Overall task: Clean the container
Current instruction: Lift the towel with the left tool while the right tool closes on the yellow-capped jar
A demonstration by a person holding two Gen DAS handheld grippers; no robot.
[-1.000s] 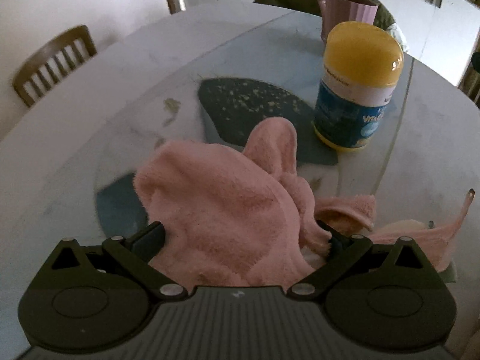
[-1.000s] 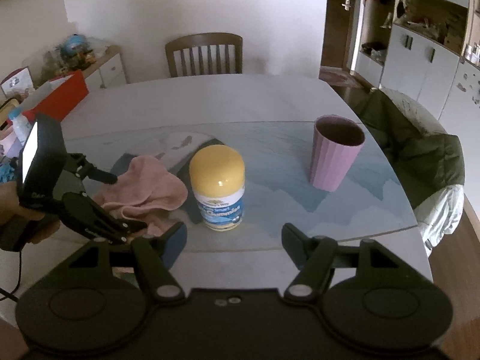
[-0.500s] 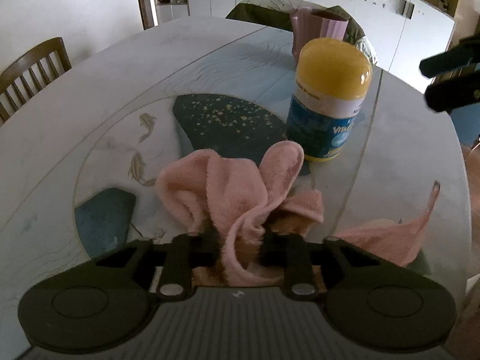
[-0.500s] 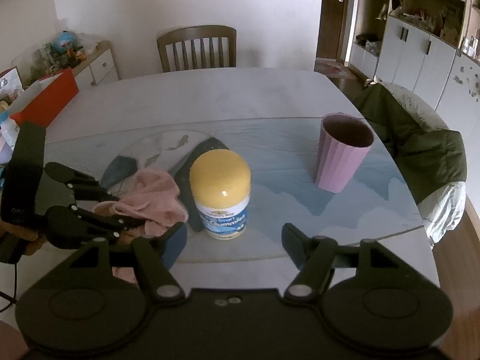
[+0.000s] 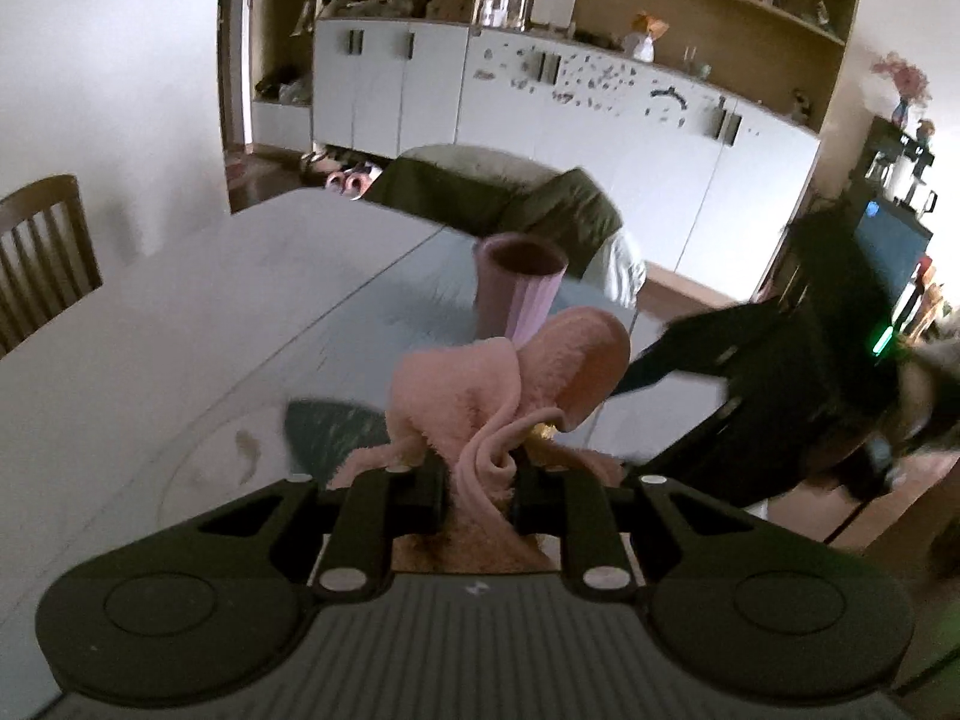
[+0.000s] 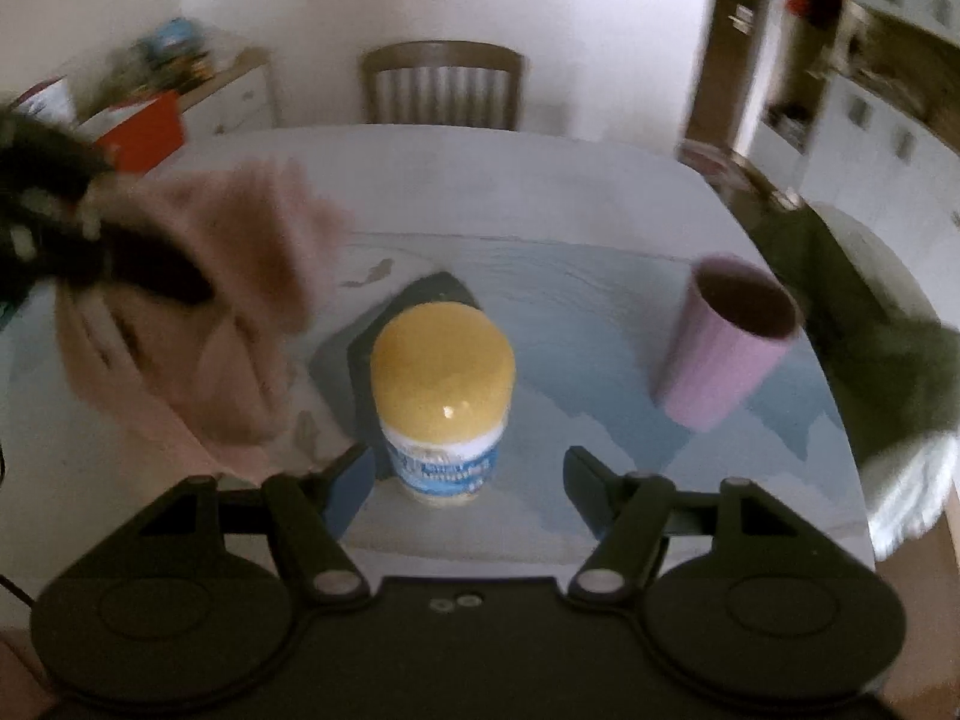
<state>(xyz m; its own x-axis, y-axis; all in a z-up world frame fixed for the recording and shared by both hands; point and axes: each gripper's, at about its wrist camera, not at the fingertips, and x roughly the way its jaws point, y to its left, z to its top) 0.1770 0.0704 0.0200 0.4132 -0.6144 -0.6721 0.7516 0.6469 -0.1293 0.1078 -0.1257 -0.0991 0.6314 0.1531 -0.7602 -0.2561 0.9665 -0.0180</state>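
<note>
While you read this: each line below takes one part of the scene as it stands.
Key relation: the container (image 6: 443,402) stands just ahead of your right gripper (image 6: 468,483), a little left of the midline between its jaws, its long axis upright; your right hand is the nearer one, and I judge a short push forward would bracket it.
Right jaws: spread wide, empty, one either side of the container's base, neither touching it.
Left jaws: your left gripper (image 5: 477,483) is pinched narrow on the pink cloth (image 5: 510,396), which bunches up between the jaws and hangs clear of the surface (image 5: 150,330).
Left gripper from the right wrist view: it shows blurred at the left edge, above and to the left of the container, with the cloth drooping beneath it.
Container's place: near the front edge of the surface, on the dark patch of the printed pattern, well apart from the pink cup (image 6: 729,345) towards the right edge.
Container's look: a squat jar with a domed yellow lid, glossy with one highlight, over a white and blue label; the print is too blurred to read, and I cannot tell any dirt on it.
Judged step: cloth in hand, container not yet held; steadying comes before wiping.
</note>
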